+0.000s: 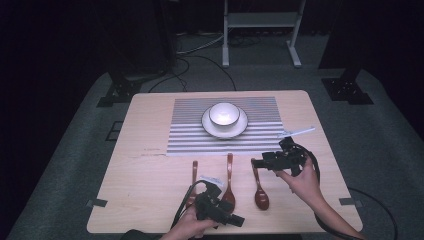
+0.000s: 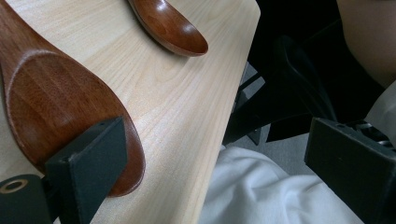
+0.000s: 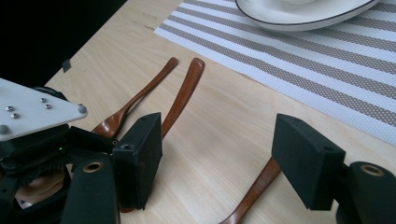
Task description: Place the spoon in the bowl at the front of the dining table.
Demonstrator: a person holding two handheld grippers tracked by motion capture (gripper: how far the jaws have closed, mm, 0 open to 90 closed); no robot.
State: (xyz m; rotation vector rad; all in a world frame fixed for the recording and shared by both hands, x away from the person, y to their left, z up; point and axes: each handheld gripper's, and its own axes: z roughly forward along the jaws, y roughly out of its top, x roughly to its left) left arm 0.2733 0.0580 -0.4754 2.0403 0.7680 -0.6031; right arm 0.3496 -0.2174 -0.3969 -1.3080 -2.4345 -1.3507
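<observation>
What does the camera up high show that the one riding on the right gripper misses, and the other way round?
Only the high view takes in the whole scene: the bowl on its plate, the bowl end of the right spoon, both hands, the floor and a white stand. Only the right gripper view gives the close look: its open jaws straddling the right spoon's handle, and the placemat's weave. Both share the striped placemat, the plate, the three wooden spoons and the left gripper.

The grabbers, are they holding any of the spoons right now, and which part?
No. Both are open with nothing between the jaws. The left gripper sits over the middle spoon's bowl; the right gripper hovers around the right spoon's handle.
</observation>
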